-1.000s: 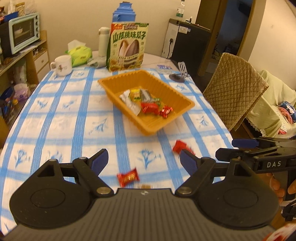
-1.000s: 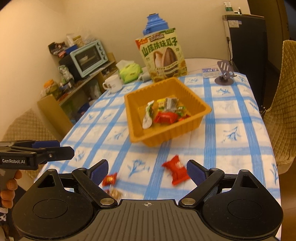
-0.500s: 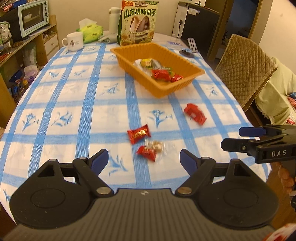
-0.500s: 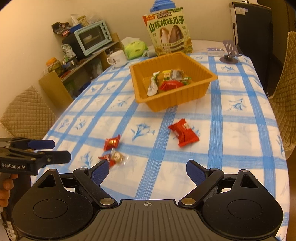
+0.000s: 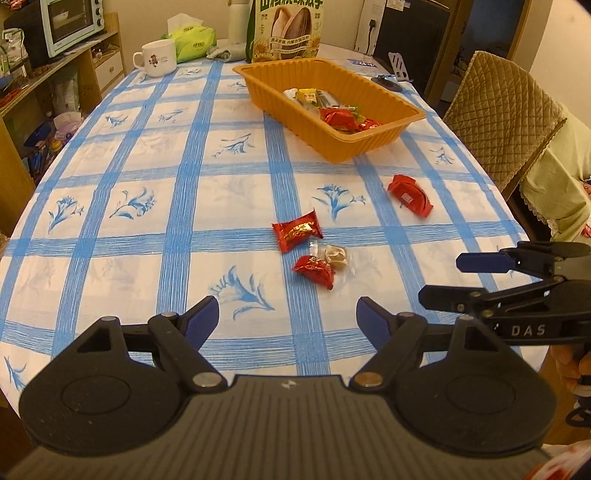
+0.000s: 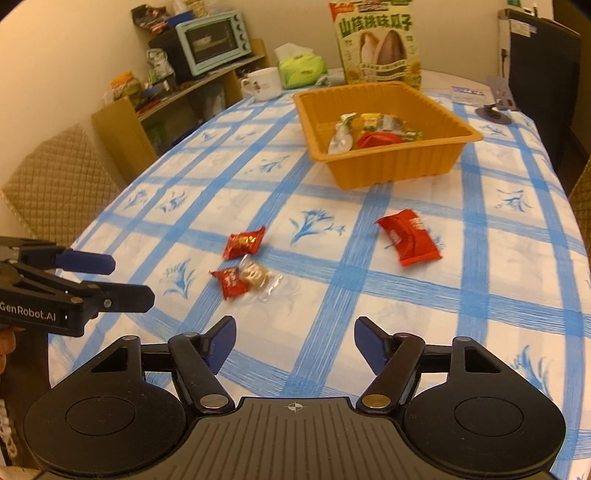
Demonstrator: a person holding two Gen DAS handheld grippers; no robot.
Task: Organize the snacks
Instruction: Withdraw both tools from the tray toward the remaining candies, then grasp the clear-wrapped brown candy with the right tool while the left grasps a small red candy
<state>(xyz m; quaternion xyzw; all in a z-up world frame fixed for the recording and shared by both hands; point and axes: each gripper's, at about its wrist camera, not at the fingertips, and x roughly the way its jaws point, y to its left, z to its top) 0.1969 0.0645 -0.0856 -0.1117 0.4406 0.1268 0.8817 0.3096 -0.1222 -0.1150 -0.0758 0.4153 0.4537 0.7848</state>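
Note:
An orange tray (image 5: 384, 138) (image 6: 395, 168) holding several wrapped snacks sits far on the checked table. Loose on the cloth lie a red candy (image 5: 297, 230) (image 6: 243, 242), a smaller red candy (image 5: 314, 269) (image 6: 229, 282) touching a clear-wrapped beige candy (image 5: 336, 254) (image 6: 256, 275), and a larger red packet (image 5: 410, 194) (image 6: 408, 242). My left gripper (image 5: 288, 319) is open and empty, near the table's front edge; it also shows in the right wrist view (image 6: 122, 277). My right gripper (image 6: 295, 341) is open and empty; it also shows in the left wrist view (image 5: 439, 278).
A sunflower-seed bag (image 5: 284, 29) (image 6: 376, 44), a white mug (image 5: 157, 59) (image 6: 262, 85) and a green tissue pack (image 5: 192, 38) stand at the far end. A phone stand (image 6: 496, 105) sits far right. Quilted chairs (image 5: 502, 118) (image 6: 55, 184) flank the table. A shelf with a toaster oven (image 6: 210, 42) is left.
Both grippers have pulled back toward the table's front edge, so the tray looks farther away and the loose candies come fully into view. Both stay open.

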